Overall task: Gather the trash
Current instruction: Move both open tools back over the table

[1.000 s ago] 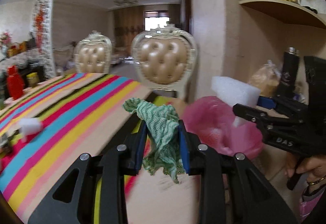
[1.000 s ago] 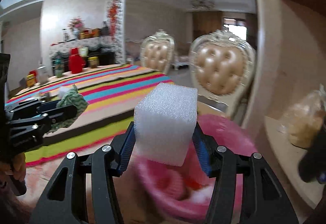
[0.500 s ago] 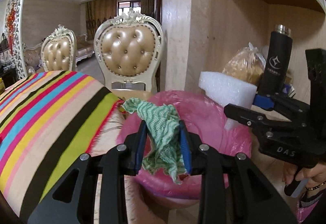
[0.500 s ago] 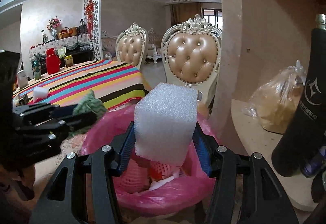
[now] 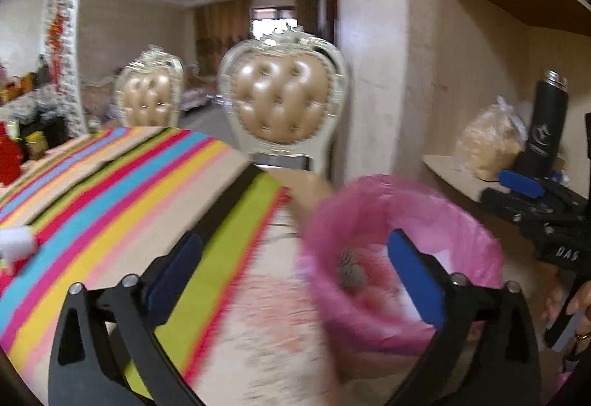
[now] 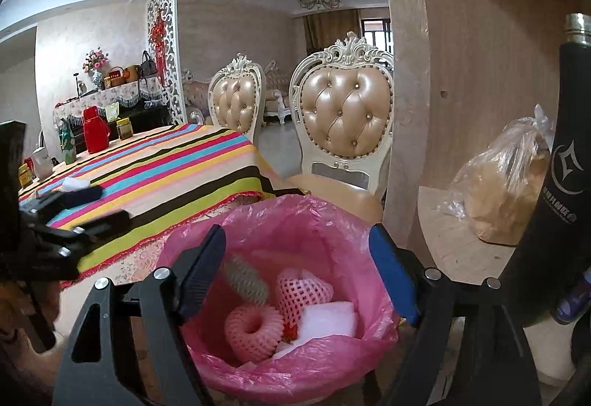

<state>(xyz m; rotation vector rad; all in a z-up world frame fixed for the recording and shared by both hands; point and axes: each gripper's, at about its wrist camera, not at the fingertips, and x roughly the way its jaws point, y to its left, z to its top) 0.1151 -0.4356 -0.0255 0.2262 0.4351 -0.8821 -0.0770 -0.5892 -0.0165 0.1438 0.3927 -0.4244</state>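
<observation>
Both grippers over the pink-lined bin [image 6: 314,361], jaws opening with nothing between them.

Right gripper [image 6: 295,273] hangs right above the bin; left gripper [image 5: 295,269] sits at its table-side edge. Inside the bin: a white foam block [image 6: 327,319], two pink foam fruit nets [image 6: 255,332], and a blurry greenish rag [image 6: 245,278]. Beside the bin, on the shelf side, stands a black flask [image 6: 554,192] with a star logo, its small print unreadable. "DAS" is readable on the right gripper's body. A bagged loaf [image 6: 506,192] sits behind the flask.
</observation>
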